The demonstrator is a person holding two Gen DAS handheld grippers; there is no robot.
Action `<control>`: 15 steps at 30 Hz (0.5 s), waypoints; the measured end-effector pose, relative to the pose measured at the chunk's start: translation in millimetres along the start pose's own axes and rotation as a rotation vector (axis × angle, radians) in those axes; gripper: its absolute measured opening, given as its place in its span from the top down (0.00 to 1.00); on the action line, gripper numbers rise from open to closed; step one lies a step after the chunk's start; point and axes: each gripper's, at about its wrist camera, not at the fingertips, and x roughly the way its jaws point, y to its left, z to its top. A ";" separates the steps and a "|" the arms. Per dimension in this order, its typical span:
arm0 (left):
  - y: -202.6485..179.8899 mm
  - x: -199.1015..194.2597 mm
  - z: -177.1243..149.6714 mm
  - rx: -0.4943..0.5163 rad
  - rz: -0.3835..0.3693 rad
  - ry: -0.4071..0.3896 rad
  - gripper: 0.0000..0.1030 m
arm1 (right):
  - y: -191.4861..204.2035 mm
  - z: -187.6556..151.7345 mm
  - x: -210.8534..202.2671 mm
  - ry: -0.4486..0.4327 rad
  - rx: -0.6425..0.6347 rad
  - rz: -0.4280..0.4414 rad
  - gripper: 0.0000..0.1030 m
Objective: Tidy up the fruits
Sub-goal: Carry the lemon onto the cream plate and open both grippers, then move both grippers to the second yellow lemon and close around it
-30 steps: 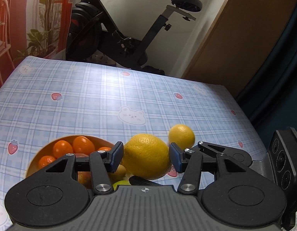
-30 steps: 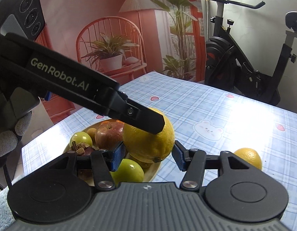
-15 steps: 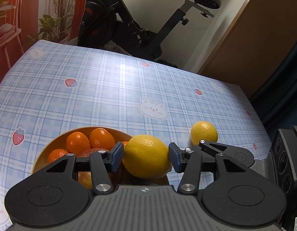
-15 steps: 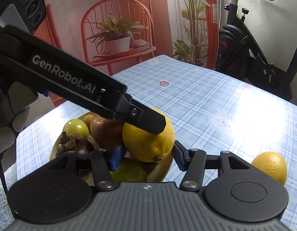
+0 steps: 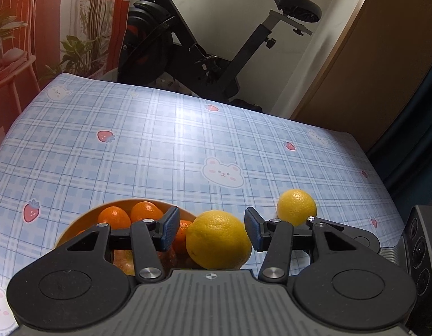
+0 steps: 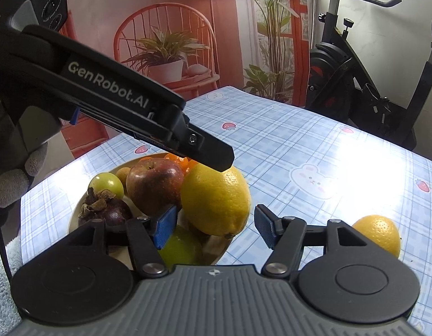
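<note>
A large yellow lemon (image 5: 218, 239) sits between the pads of my left gripper (image 5: 211, 228), whose jaws stand open with gaps on both sides. In the right wrist view the lemon (image 6: 215, 198) rests on the fruit piled in the bowl (image 6: 73, 215), under the left gripper's finger (image 6: 204, 151). My right gripper (image 6: 214, 225) is open and empty just in front of the bowl. A second, smaller lemon (image 5: 296, 206) lies on the tablecloth to the right and also shows in the right wrist view (image 6: 380, 236).
The bowl (image 5: 73, 228) holds tangerines (image 5: 130, 214), a red apple (image 6: 154, 186), a mangosteen (image 6: 105, 210) and green fruits (image 6: 106, 183). The plaid tablecloth (image 5: 165, 145) stretches beyond. An exercise bike (image 5: 193, 47) stands behind the table, a red chair (image 6: 165, 53) to the side.
My left gripper carried the lemon left over the bowl, lowered it onto the fruit and opened. The right gripper stayed open and shifted slightly.
</note>
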 end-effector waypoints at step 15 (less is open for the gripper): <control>-34.0 -2.2 7.5 0.065 0.004 -0.038 0.49 | -27.2 -16.4 -45.3 -0.088 0.026 -0.067 0.38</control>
